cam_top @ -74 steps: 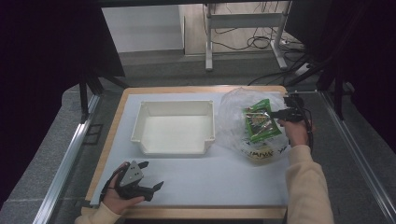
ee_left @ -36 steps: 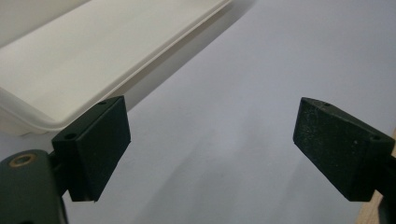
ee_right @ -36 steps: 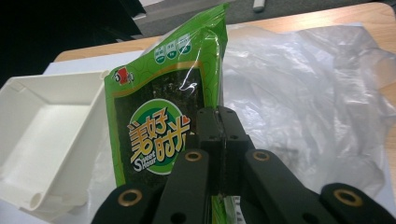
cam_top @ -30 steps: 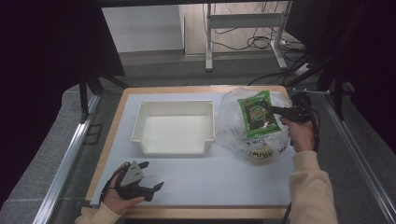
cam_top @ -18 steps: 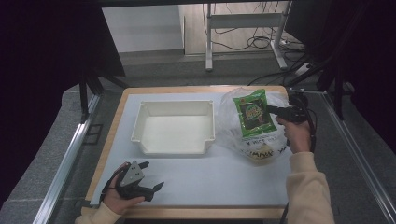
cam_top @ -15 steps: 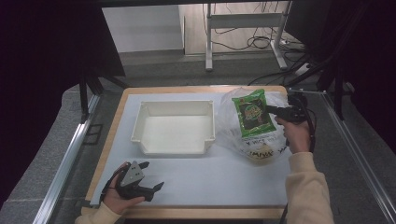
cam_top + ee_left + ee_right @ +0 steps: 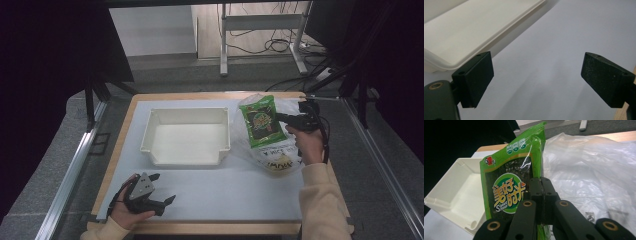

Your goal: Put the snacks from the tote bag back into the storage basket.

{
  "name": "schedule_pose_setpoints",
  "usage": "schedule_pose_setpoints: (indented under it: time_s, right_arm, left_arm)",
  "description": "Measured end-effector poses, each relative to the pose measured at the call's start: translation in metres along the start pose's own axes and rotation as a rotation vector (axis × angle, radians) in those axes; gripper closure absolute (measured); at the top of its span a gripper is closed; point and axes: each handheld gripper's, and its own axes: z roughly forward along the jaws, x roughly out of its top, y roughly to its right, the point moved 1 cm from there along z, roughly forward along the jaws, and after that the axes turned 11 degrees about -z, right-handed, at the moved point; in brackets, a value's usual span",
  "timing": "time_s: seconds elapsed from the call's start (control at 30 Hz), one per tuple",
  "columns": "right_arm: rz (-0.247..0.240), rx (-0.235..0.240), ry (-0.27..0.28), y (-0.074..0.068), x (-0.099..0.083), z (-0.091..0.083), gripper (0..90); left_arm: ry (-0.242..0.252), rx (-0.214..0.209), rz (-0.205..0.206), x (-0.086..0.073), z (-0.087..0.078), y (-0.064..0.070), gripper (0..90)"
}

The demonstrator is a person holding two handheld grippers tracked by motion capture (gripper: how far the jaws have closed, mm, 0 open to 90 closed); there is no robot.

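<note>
Table [image 7: 210, 200] first: one white-topped work surface with a wooden edge, carrying everything else. On it sits one white tray [image 7: 186, 136], empty, left of centre. To its right lies one clear plastic bag [image 7: 272, 150], crumpled, with a yellow-printed pack [image 7: 278, 162] inside near its front end.

One green snack packet [image 7: 258, 122] is held above the bag, lifted free of the table and just to the right of the tray's right wall. The right gripper [image 7: 281, 118] has its jaws clenched on the packet's right edge; in the right gripper view the two jaws meet flat on the green film [image 7: 506, 190].

The step in hand looks like carrying this packet over to the tray. To do it well, keep the pinch firm, since the hold is only on a thin edge and the packet hangs sideways; raise it enough to clear the tray wall, then travel left and lower it flat before letting go.

The left gripper [image 7: 159, 200] rests near the table's front edge, jaws released and wide apart, holding nothing.
</note>
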Motion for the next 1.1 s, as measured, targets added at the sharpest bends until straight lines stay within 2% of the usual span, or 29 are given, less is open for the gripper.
schedule_pose_setpoints:
  time_s: [1.1]
  right_arm:
    - [-0.027, 0.077, 0.029, -0.036, 0.008, 0.023, 90.0]
  left_arm:
    - [0.002, 0.005, 0.002, 0.000, 0.000, 0.001, 10.9]
